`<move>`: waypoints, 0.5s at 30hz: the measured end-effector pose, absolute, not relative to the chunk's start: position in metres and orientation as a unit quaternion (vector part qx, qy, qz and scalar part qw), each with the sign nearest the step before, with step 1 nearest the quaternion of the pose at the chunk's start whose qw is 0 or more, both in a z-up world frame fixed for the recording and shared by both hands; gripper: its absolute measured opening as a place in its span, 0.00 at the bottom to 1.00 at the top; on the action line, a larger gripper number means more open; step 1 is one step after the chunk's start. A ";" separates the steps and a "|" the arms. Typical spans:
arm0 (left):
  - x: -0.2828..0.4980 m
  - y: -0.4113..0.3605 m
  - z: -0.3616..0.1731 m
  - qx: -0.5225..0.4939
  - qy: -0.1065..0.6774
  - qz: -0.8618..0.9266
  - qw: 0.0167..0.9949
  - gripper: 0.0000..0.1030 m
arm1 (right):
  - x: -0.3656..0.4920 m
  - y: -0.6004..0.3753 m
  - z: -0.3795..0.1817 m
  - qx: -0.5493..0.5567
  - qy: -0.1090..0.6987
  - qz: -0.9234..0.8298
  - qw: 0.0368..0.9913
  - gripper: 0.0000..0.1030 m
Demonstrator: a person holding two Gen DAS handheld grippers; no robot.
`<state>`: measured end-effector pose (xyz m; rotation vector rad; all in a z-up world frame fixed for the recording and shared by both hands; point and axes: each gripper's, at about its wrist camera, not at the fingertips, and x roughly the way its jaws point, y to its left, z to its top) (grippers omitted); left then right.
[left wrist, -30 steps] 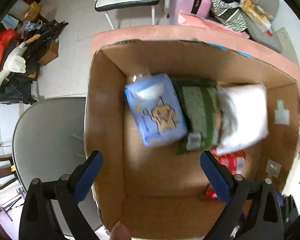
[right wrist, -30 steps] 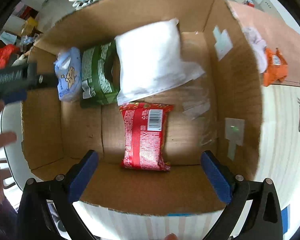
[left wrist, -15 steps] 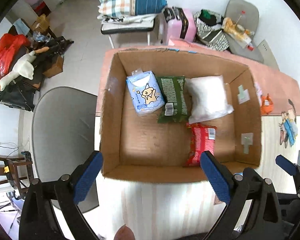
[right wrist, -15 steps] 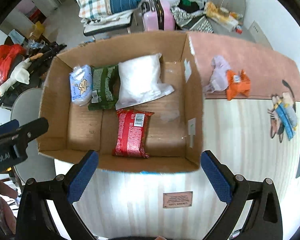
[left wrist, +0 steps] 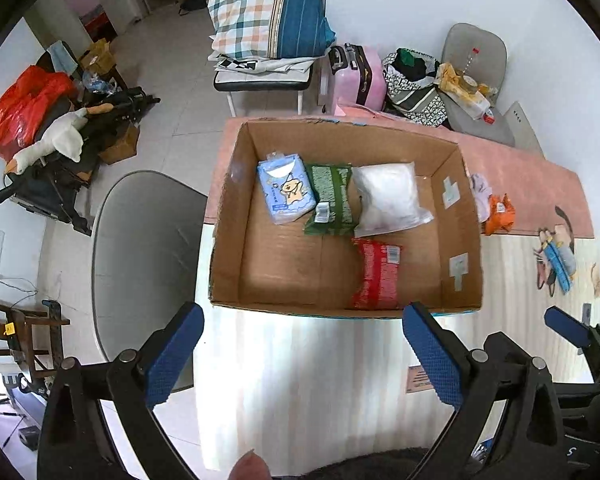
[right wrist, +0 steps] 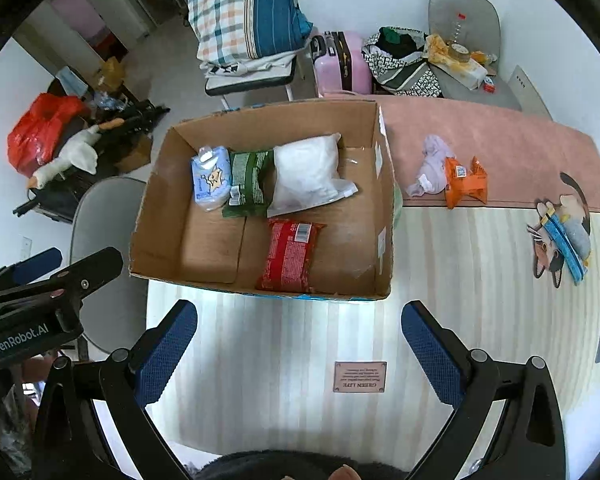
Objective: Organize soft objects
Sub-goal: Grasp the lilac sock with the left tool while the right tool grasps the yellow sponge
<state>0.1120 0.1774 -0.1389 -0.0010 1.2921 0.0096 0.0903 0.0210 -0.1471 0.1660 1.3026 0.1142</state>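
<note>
Four soft packs lie inside the cardboard box (right wrist: 260,272) | orange snack packet (right wrist: 465,181) and lilac cloth (right wrist: 430,166) wait right of box on the worktop (right wrist: 480,248) | both look light, crushable; pinch mid-body | left gripper (left wrist: 298,354) and right gripper (right wrist: 298,354) fingers spread wide, empty

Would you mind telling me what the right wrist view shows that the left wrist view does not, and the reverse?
Only the right wrist view shows the lilac cloth whole beside the orange packet; in the left view the box wall hides part of the cloth. Only the left wrist view shows a wooden chair at its left edge. Both show the box holding blue, green, white and red packs, and each shows its own gripper open, left and right.
</note>
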 end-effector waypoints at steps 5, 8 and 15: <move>0.124 0.130 -0.127 0.039 0.591 -0.012 0.806 0.99 | 0.093 -0.032 -0.144 0.107 0.606 0.035 0.787 1.00; 0.139 0.078 -0.130 0.080 0.589 -0.035 0.804 0.99 | 0.098 -0.084 -0.153 0.128 0.615 0.002 0.778 1.00; 0.209 -0.038 -0.174 0.136 0.618 -0.088 0.769 0.99 | 0.108 -0.241 -0.193 0.189 0.625 -0.116 0.748 1.00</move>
